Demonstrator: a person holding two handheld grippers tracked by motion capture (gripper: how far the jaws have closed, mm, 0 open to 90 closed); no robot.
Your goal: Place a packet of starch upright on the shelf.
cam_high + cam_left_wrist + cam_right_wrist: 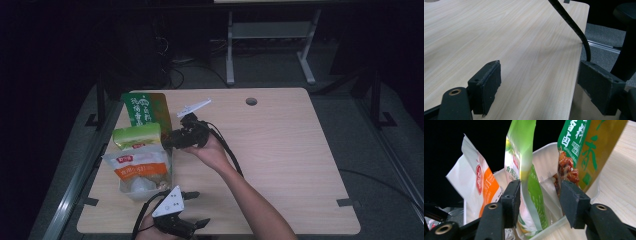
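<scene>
A clear plastic bin (131, 192) at the table's left holds three upright snack packets: a dark green and gold one (145, 109) at the back, a light green and yellow one (136, 135) in the middle, and a white and orange one (137, 167) at the front. My right gripper (167, 141) points at them from the right. In the right gripper view its jaws (540, 200) stand apart just short of the bin (544, 152), open, with the light green packet (524, 150) beyond the gap and untouched. My left gripper (197, 207) rests open near the front edge.
The wooden table (280, 150) has a cable hole (251, 101) at the back. In the left gripper view the open jaws (537, 75) straddle the table's edge, a black cable (574, 27) drops over it, and a dark chair (626, 37) stands beyond.
</scene>
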